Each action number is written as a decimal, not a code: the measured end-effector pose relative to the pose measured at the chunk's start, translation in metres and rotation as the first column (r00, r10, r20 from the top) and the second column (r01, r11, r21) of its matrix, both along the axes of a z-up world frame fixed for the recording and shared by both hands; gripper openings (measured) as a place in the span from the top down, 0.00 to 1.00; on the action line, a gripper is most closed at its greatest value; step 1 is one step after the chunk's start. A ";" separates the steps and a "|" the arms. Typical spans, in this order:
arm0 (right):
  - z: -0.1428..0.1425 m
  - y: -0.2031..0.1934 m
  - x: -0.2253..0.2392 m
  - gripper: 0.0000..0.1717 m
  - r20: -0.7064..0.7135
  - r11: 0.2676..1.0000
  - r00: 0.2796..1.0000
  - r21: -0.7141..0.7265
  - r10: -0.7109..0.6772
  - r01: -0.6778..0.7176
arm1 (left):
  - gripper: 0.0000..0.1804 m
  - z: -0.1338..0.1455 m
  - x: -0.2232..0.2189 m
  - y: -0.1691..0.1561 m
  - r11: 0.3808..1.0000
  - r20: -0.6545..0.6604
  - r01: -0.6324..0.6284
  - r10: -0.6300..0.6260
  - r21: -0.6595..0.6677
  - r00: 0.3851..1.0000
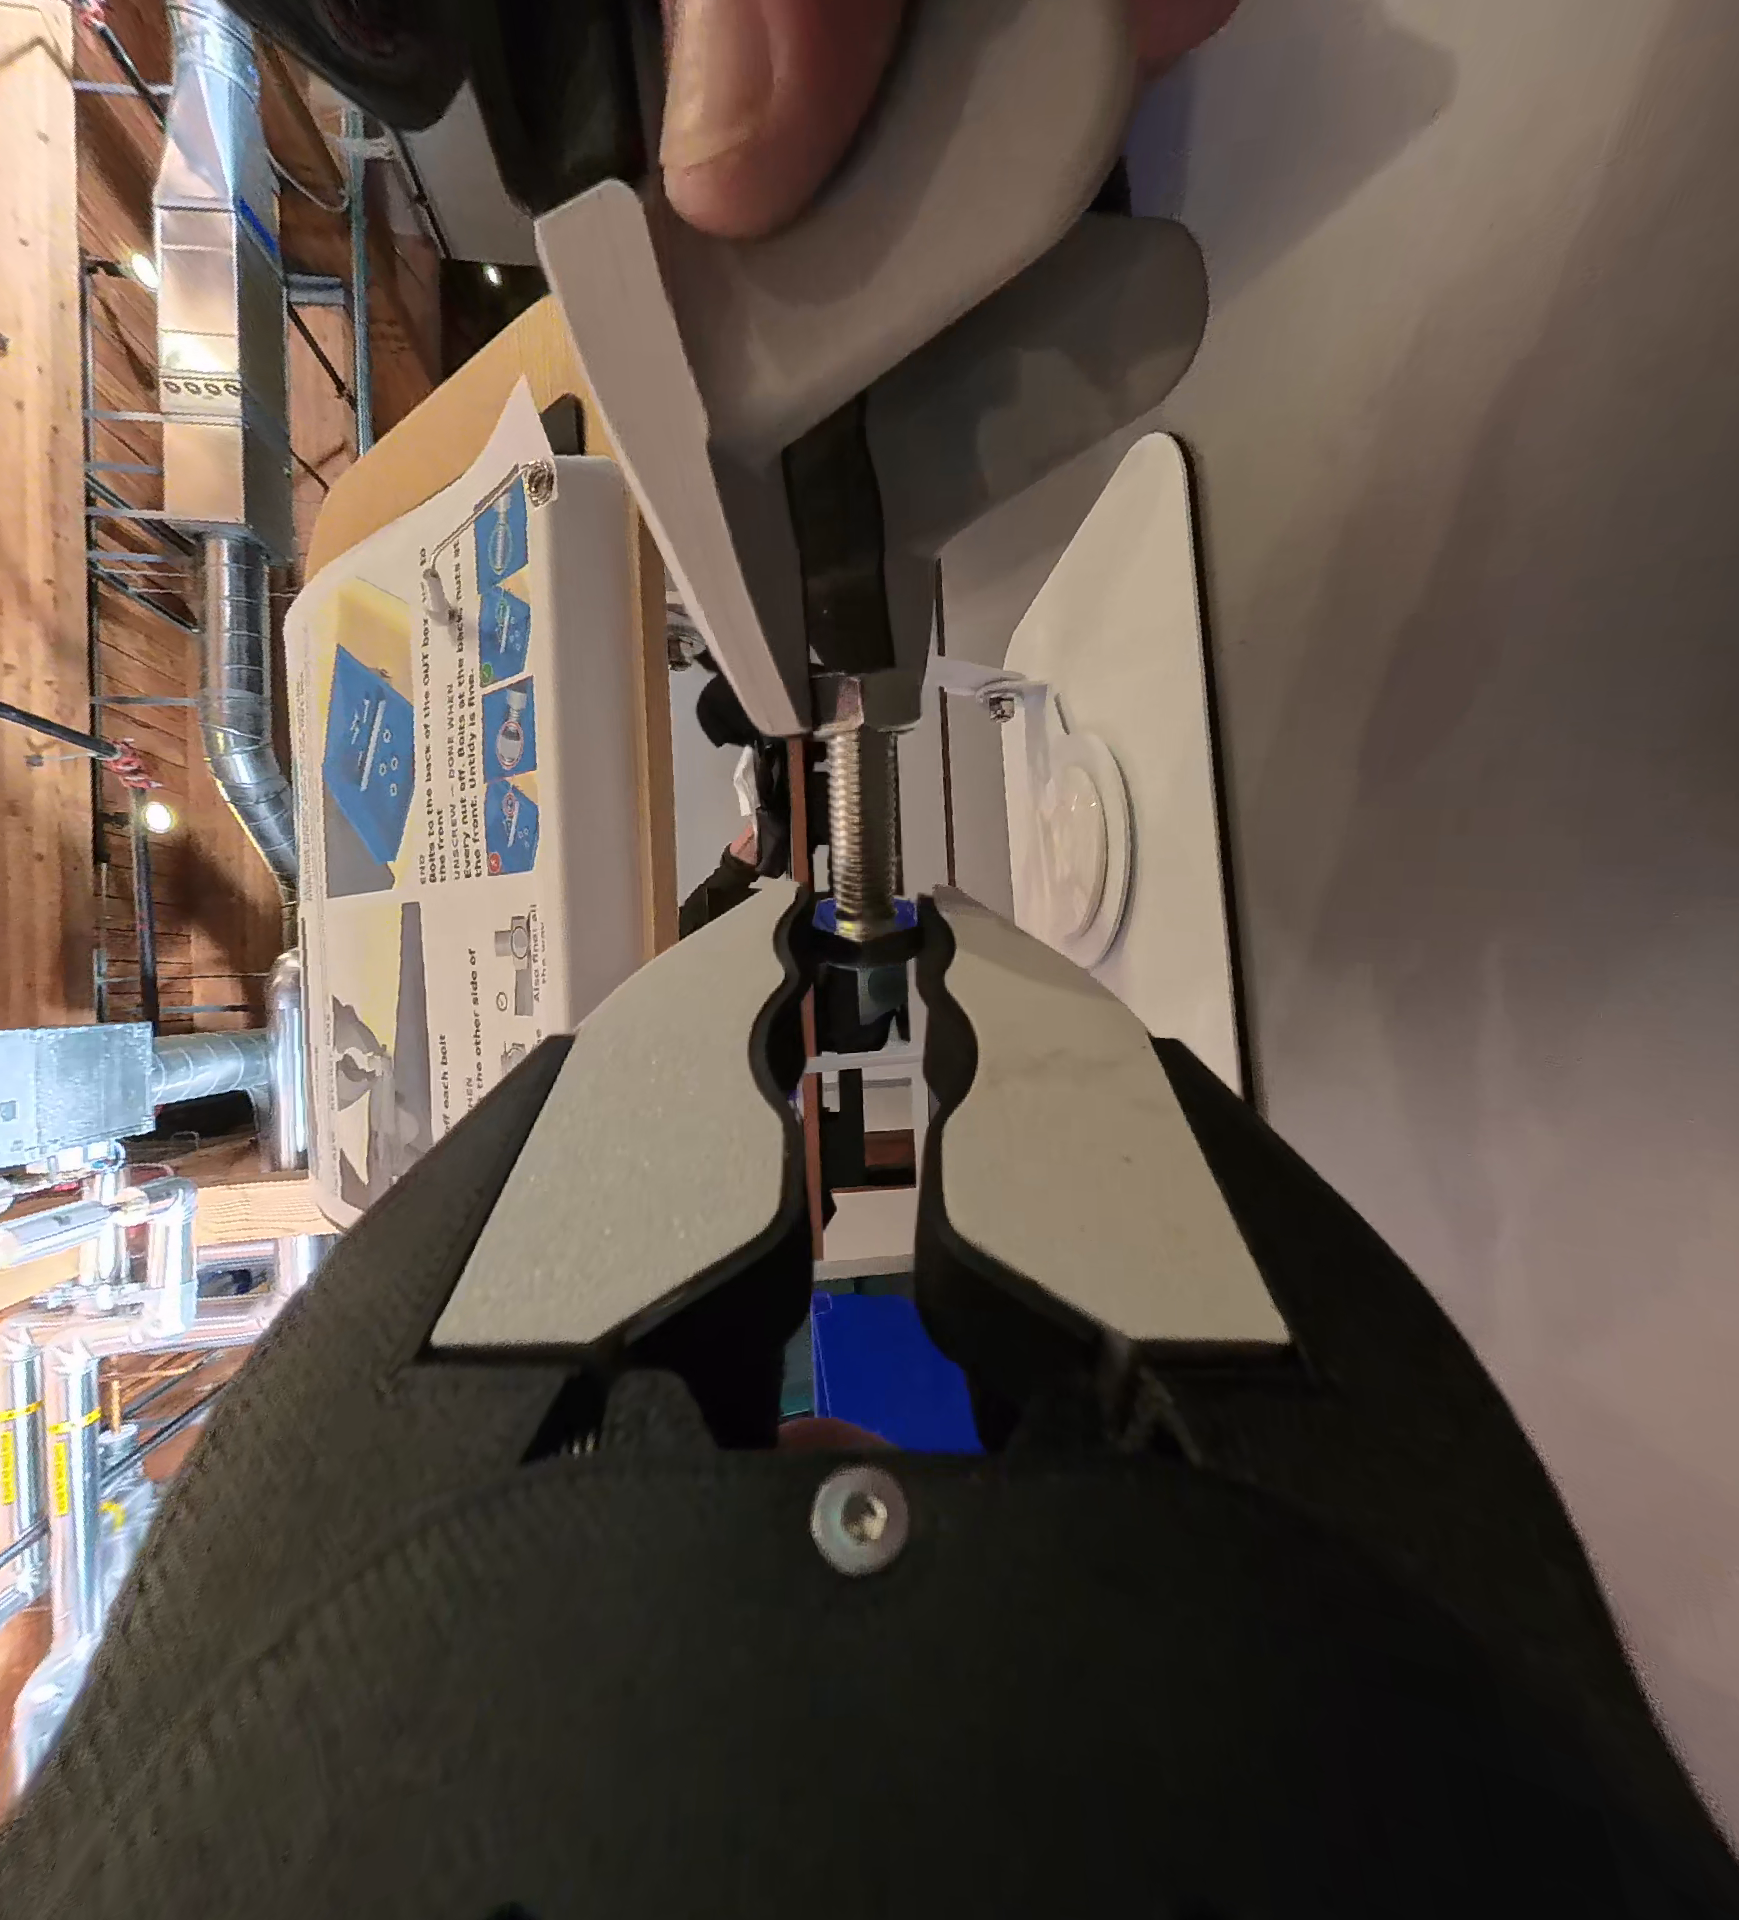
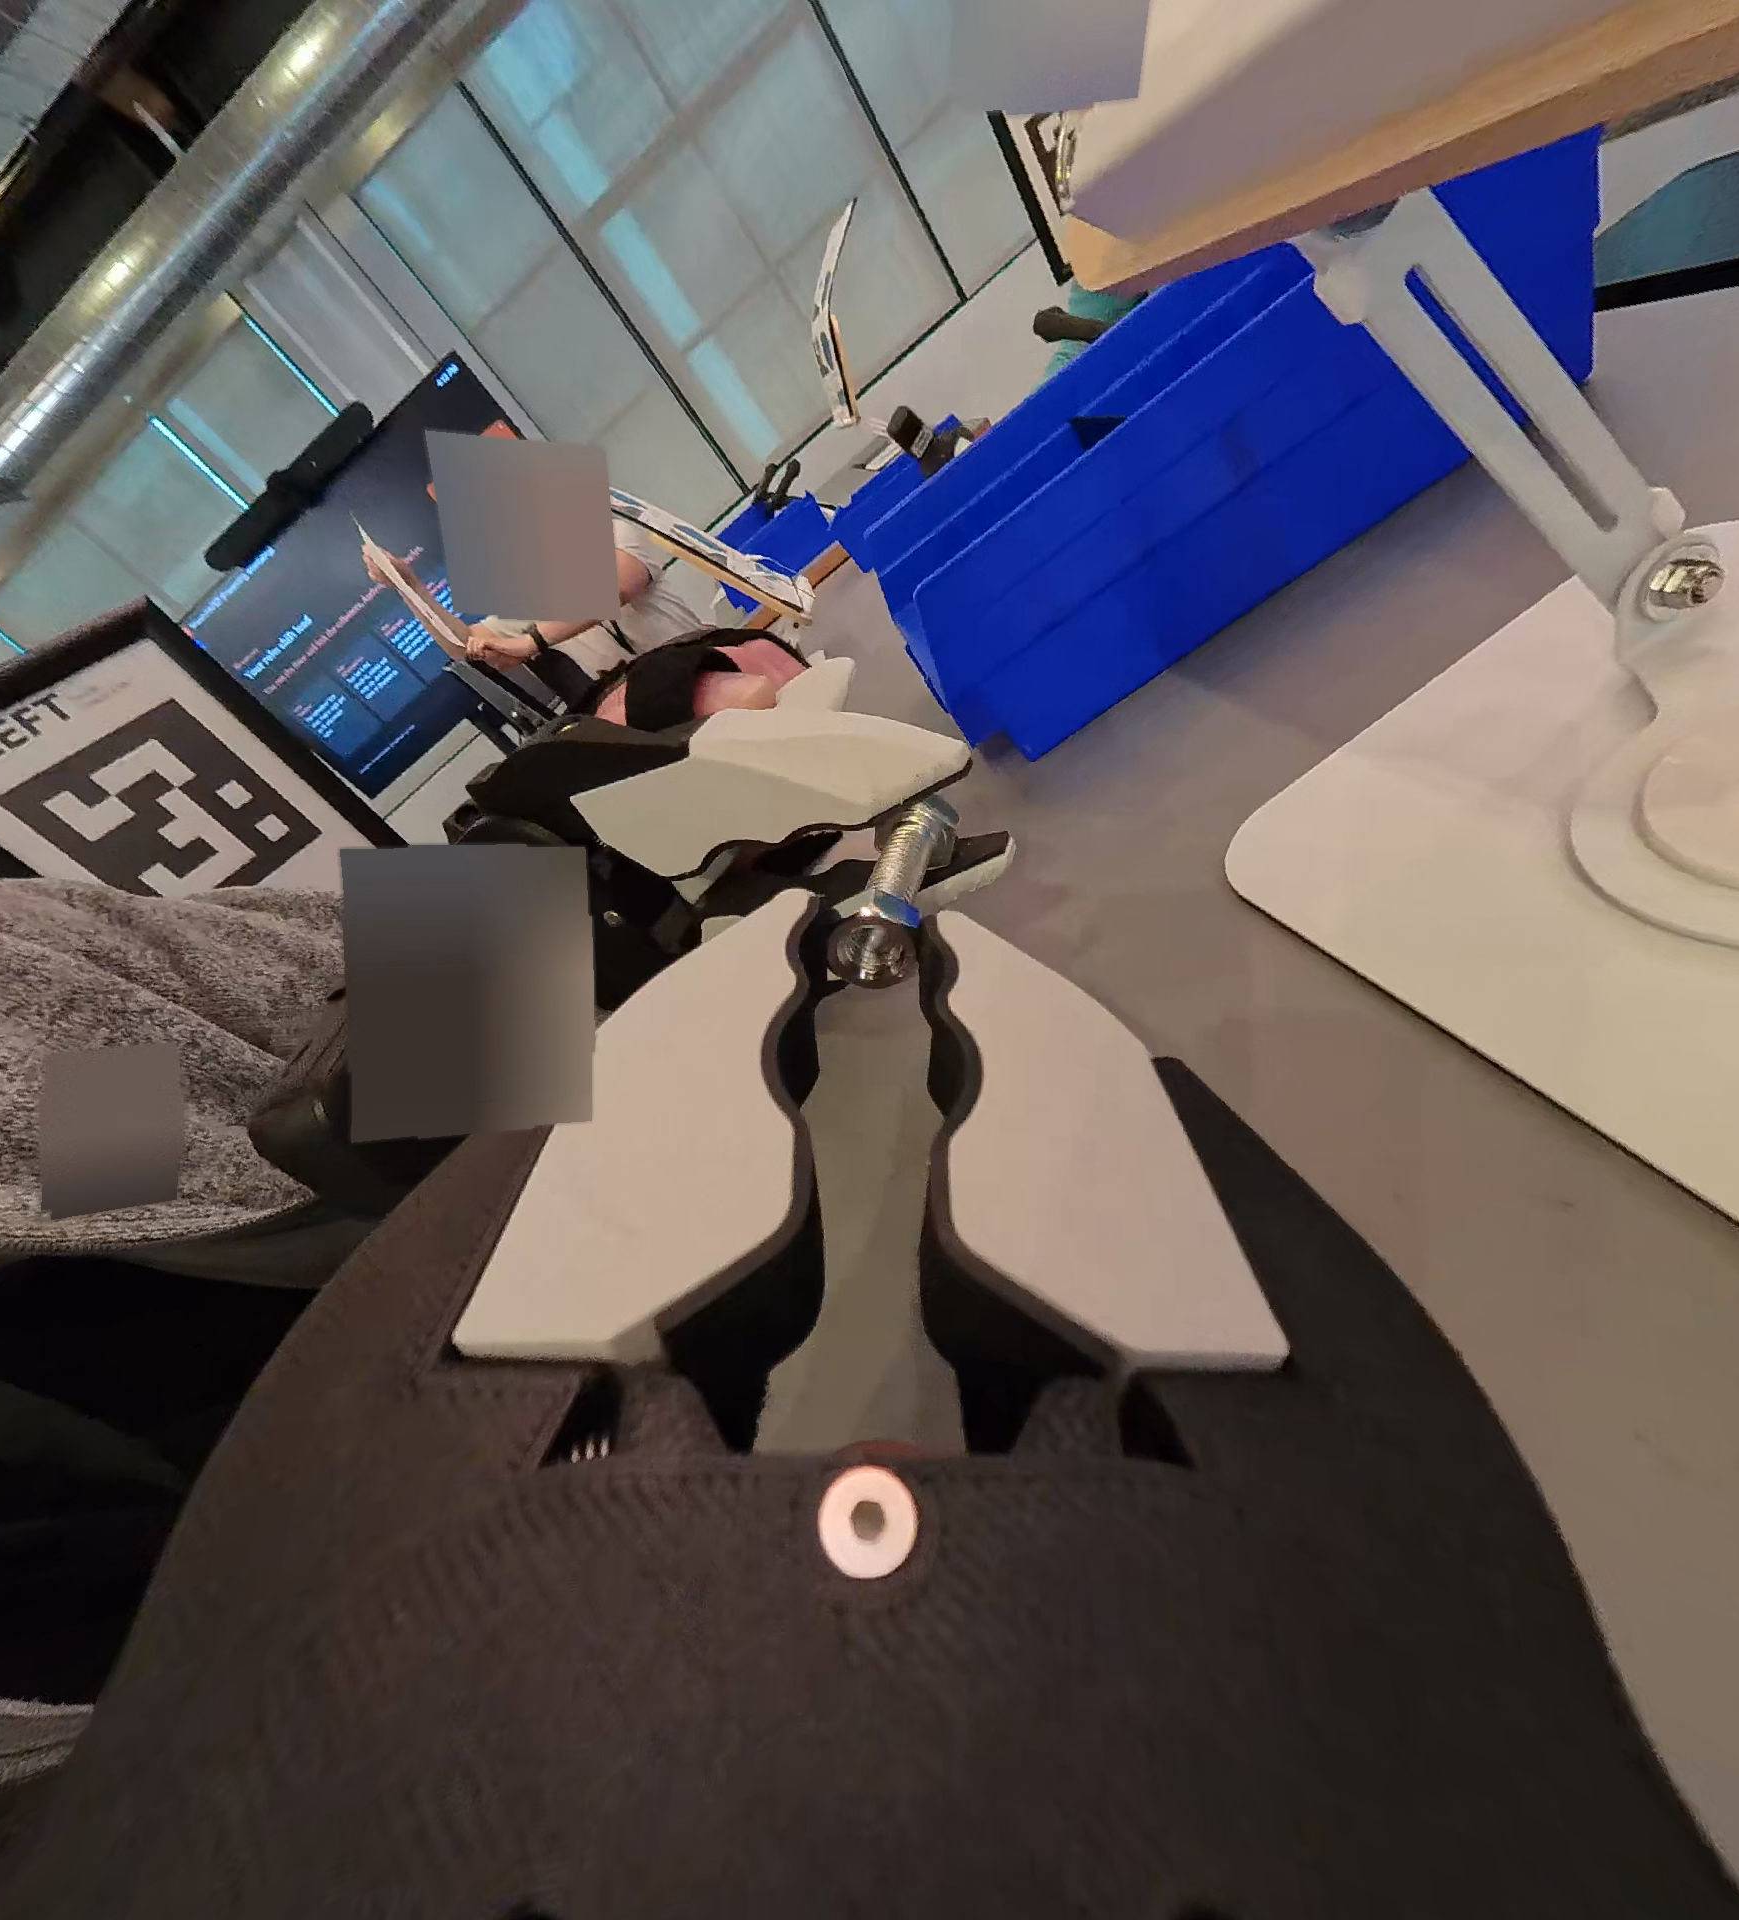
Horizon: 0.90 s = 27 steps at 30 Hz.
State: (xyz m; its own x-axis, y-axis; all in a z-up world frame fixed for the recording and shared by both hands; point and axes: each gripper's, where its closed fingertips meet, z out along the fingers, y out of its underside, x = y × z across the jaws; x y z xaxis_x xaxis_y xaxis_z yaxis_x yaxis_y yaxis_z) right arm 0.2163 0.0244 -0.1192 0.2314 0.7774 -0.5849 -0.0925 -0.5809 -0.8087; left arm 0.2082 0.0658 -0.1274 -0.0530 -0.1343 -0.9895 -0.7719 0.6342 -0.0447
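Bolt: silver threaded bolt (image 1: 852,821) held in the air above the grey table (image 2: 1208,1039), spanning between the two grippers, clear of the table top.
Left gripper: left gripper (image 1: 857,920) has its fingers clamped on one end of the bolt, at a hexagonal part; the fingers (image 1: 678,1039) stand only slightly apart, filled by that end. Seen from the other side, the same end sits pinched between its white fingers (image 2: 792,769). Looks like a steadying hold, judged from the square-on grip.
Right gripper: right gripper (image 2: 870,940) has its fingers closed on a hex nut (image 2: 870,948) threaded on the opposite end of the bolt; the nut's open bore faces the camera. A grip on the flats would suit turning the nut against the held bolt.
Hand: a thumb (image 1: 761,125) presses on the right gripper's body, top of the left view.
White stand: white base plate (image 2: 1467,914) with a slotted arm (image 2: 1488,384), on the table's right side, just beside the work.
Blue bins: blue bins (image 2: 1156,582) farther back on the table, well apart from the bolt.
Instruction sheet: printed sheet (image 1: 418,790) on a tilted board, behind the grippers.
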 end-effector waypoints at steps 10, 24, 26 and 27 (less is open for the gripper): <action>0.001 0.003 0.003 0.90 -0.062 0.998 0.997 -0.032 -0.054 0.052 | 0.90 -0.004 -0.001 0.001 0.996 0.025 -0.026 0.028 -0.089 0.999; 0.044 -0.016 0.015 0.90 0.162 0.917 0.986 0.387 0.035 -0.096 | 0.90 -0.004 0.012 -0.043 0.470 0.475 0.417 0.005 -0.778 0.880; 0.059 -0.027 0.014 0.90 0.128 0.882 0.987 0.449 0.092 -0.141 | 0.90 0.001 0.016 -0.056 0.312 0.536 0.504 0.021 -0.806 0.844; 0.063 -0.030 0.014 0.90 0.122 0.870 0.987 0.469 0.107 -0.152 | 0.90 0.005 0.018 -0.063 0.247 0.568 0.547 0.015 -0.800 0.823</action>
